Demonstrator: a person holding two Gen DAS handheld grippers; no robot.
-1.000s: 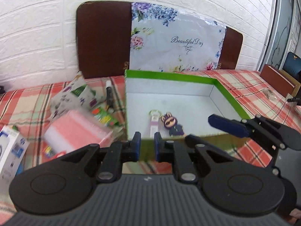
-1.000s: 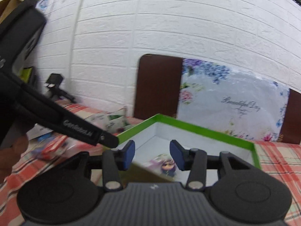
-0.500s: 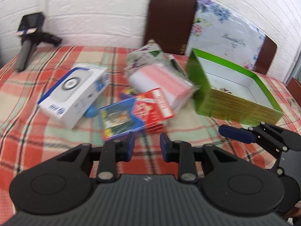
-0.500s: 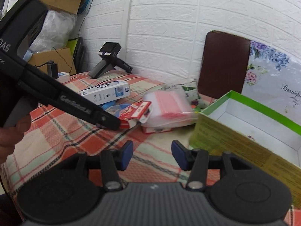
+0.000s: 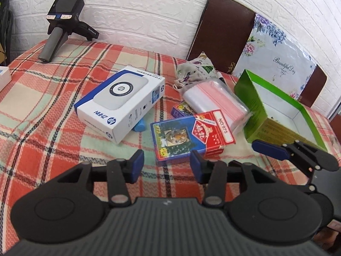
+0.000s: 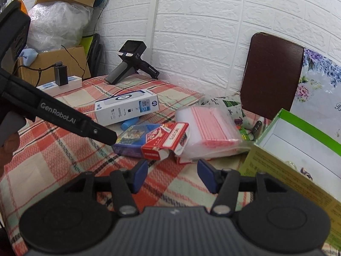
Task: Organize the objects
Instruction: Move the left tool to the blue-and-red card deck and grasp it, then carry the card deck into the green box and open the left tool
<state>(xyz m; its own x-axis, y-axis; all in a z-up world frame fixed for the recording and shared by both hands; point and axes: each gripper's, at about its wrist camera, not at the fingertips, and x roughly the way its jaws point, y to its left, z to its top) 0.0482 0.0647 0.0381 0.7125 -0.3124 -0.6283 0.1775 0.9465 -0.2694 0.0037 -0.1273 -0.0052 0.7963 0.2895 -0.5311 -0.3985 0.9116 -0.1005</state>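
Observation:
My left gripper [image 5: 166,163] hangs over the plaid cloth just short of a red and blue card box [image 5: 189,136]. Its jaws are opening and nothing is between them. My right gripper [image 6: 173,176] is low over the cloth in front of the same card box [image 6: 162,140], its jaws opening too, with nothing in them. A green box [image 5: 275,98] stands open at the right, and a keychain figure [image 6: 307,170] lies inside it. A white HP box [image 5: 121,100], a pack of pink zip bags [image 5: 215,98] and a floral pouch [image 5: 196,70] lie behind the cards.
A spare handheld gripper [image 5: 61,34] rests at the far left by the white brick wall. A brown chair back [image 5: 221,32] and a floral bag [image 5: 275,59] stand behind the table. Cardboard boxes [image 6: 57,64] sit beyond the table's left end. A small blue object [image 6: 130,123] lies beside the HP box.
Both views have swung left, from the inside of the green box to the pile of loose items. The jaws of both grippers stand wider than before.

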